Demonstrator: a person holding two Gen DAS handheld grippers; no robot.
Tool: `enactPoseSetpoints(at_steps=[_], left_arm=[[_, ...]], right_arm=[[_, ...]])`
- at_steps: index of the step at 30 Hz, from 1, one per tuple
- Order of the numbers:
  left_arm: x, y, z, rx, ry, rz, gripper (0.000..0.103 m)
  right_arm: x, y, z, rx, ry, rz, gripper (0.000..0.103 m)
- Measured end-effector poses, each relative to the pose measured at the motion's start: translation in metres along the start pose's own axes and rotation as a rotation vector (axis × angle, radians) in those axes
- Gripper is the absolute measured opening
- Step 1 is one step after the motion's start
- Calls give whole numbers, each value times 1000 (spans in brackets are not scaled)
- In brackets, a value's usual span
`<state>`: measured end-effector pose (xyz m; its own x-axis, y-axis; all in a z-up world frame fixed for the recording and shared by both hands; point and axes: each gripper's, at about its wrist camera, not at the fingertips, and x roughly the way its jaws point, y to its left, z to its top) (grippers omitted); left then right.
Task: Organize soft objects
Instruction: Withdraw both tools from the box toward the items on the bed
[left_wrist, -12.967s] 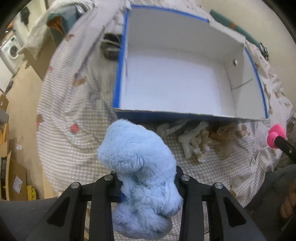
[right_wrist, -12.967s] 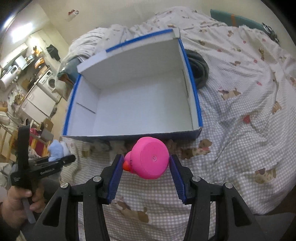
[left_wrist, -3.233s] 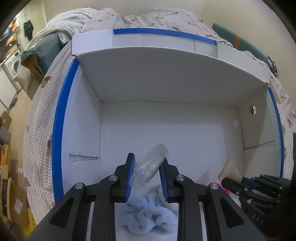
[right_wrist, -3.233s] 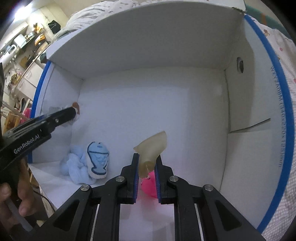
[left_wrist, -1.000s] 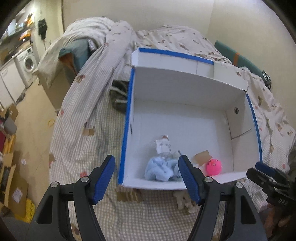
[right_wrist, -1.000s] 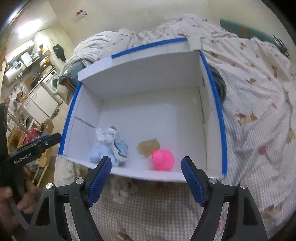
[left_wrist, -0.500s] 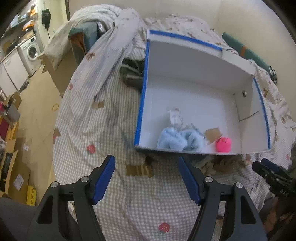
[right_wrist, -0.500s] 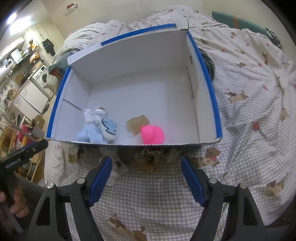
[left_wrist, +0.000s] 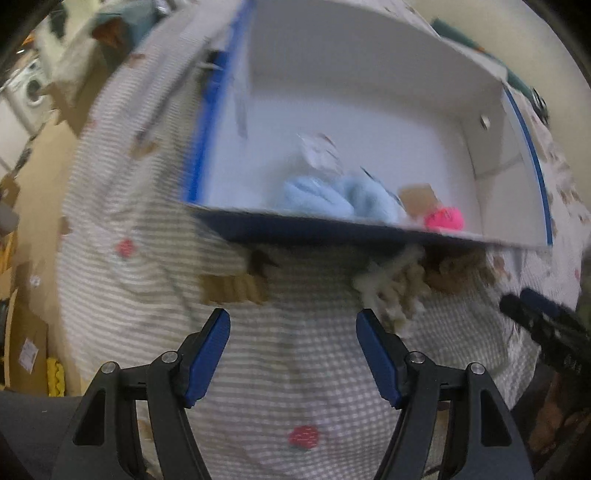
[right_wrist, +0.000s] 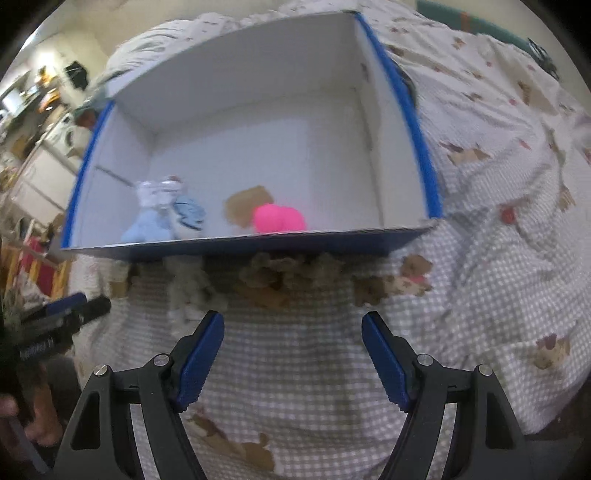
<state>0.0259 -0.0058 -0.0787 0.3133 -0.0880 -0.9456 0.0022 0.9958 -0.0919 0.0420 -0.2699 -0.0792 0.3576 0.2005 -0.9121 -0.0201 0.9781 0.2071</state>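
A white box (left_wrist: 369, 122) with blue edges sits on the checked bedspread; it also shows in the right wrist view (right_wrist: 258, 122). Inside lie a light blue plush (left_wrist: 332, 199) (right_wrist: 162, 218), a clear packet (left_wrist: 319, 151) (right_wrist: 155, 192), a tan piece (left_wrist: 417, 195) (right_wrist: 245, 203) and a pink toy (left_wrist: 443, 218) (right_wrist: 279, 218). A cream toy (left_wrist: 391, 291) (right_wrist: 188, 284) and a brown plush (left_wrist: 458, 269) (right_wrist: 273, 277) lie on the bed before the box. My left gripper (left_wrist: 293, 325) and right gripper (right_wrist: 293, 328) are open and empty, just short of them.
The checked bedspread (right_wrist: 498, 221) with bear prints covers the bed all round. The floor, cartons and a washing machine (left_wrist: 29, 88) lie to the left. The right gripper shows at the right edge of the left wrist view (left_wrist: 539, 325).
Both grippers have dropped and moved closer to the toys in front of the box. Both stay open and empty. The views are blurred by motion.
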Motion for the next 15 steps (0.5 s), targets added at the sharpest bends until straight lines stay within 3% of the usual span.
enactPoseSetpoints(at_steps=[5, 15], left_arm=[[32, -20, -1, 64, 83, -26, 68], [68, -45, 25, 158, 78, -11, 63]], right_arm=[[9, -9, 2, 44, 40, 27, 82], [19, 8, 10, 13, 54, 46, 82]])
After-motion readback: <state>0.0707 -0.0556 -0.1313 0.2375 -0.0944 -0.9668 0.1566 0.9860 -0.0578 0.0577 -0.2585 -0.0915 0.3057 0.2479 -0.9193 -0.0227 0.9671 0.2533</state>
